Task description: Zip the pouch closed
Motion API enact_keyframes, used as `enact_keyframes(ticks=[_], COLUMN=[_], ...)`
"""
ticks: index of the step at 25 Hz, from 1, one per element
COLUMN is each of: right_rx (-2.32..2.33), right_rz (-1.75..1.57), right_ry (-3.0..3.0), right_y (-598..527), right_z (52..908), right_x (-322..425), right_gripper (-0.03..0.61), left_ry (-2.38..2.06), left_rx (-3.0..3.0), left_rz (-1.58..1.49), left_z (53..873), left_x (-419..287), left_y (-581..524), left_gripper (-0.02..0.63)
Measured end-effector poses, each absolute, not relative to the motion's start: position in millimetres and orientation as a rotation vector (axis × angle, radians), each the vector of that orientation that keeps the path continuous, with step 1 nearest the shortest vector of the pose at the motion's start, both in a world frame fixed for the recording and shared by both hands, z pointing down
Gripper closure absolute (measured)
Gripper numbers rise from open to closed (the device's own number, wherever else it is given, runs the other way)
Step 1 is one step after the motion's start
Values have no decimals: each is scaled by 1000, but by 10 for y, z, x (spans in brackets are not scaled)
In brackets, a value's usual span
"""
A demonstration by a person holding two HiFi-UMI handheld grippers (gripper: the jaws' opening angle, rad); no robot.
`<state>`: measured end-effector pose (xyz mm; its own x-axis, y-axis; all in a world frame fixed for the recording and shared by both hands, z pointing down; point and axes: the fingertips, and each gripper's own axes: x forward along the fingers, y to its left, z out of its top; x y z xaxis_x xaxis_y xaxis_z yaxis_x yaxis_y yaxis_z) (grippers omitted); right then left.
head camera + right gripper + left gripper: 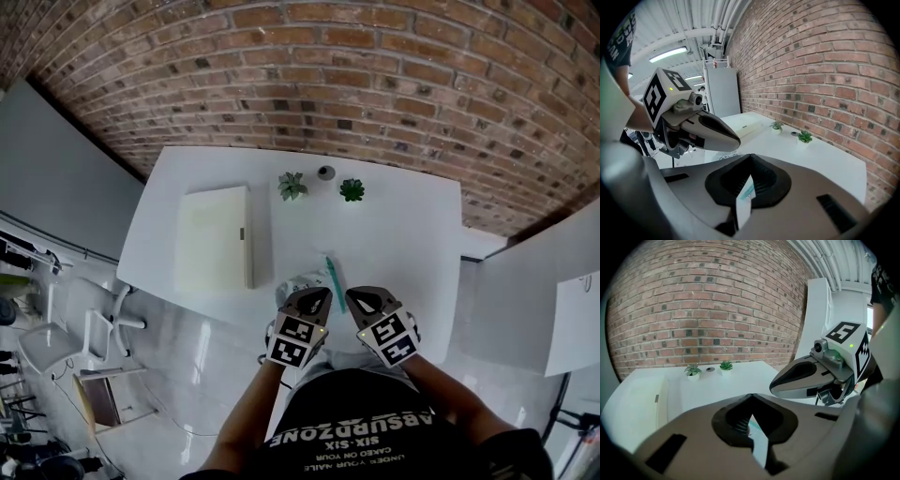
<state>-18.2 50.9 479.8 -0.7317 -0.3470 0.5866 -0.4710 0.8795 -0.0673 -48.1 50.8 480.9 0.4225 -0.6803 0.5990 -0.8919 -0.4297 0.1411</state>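
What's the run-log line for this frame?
left tongs: shut | right tongs: shut | pouch: just ahead of both tips, contact unclear

The counter (403,234) was white, the pouch (332,277) pale with a teal edge, the box (216,234) cream, the wall (375,84) red-brown brick, and the left tool (322,293) and right tool (353,296) grey with black-and-white square markers.
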Motion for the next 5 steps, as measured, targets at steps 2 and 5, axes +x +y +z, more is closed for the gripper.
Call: enact_keyframes(ticks=[2, 5], right_rx=[587, 584], right_rz=[284, 285], right_ry=[-2462, -2460], right_y=[516, 519], right_z=[4802, 4809], right_x=[-178, -170], right_gripper=[581, 581], left_ry=[-1334, -1339], left_rx=[2236, 2231], left_rz=[642, 640], left_z=[4808, 4801], left_x=[-485, -498], left_y=[514, 512], left_gripper=[608, 607])
